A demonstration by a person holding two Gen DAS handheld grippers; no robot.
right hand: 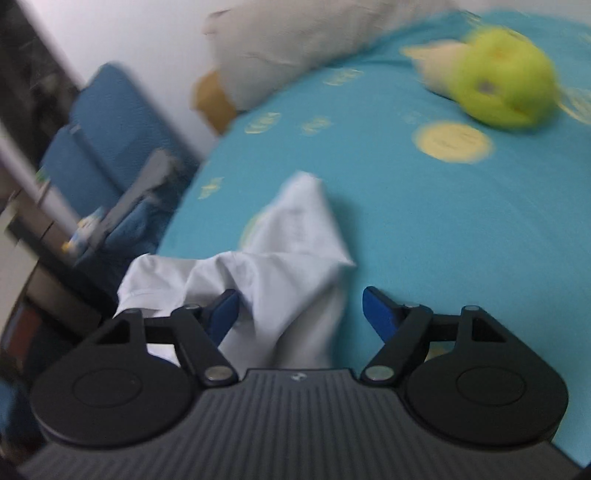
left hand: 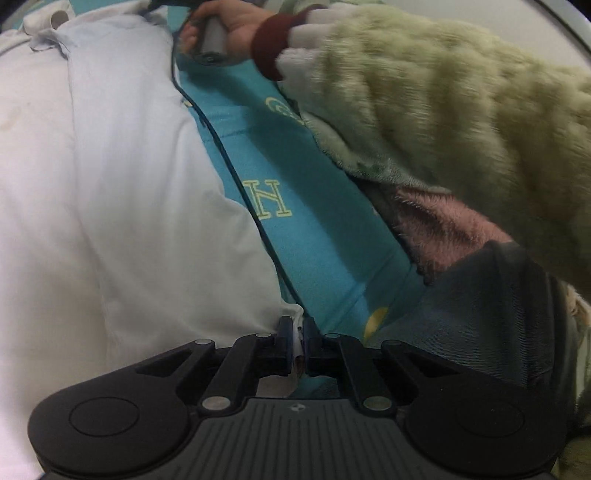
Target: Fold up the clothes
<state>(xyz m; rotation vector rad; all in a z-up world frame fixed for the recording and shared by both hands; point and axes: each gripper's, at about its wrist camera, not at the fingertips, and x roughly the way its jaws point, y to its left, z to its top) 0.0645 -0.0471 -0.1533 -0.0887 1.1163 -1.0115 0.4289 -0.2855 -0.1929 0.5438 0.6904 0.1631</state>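
A white shirt (left hand: pixel 122 192) lies spread on a turquoise bedsheet (left hand: pixel 310 236) and fills the left half of the left wrist view. My left gripper (left hand: pixel 298 332) is shut on the shirt's near corner. In the right wrist view a bunched part of the white shirt (right hand: pixel 295 240) lies on the sheet. My right gripper (right hand: pixel 301 306) is open, and the cloth passes between its blue fingers (right hand: pixel 376 314). This view is blurred.
A person's hand (left hand: pixel 225 26) holds the other gripper's handle at the top of the left wrist view, with a fuzzy green sleeve (left hand: pixel 443 122) along the right. A yellow-green plush toy (right hand: pixel 506 81), a pale pillow (right hand: pixel 303 40) and blue furniture (right hand: pixel 110 147) lie beyond.
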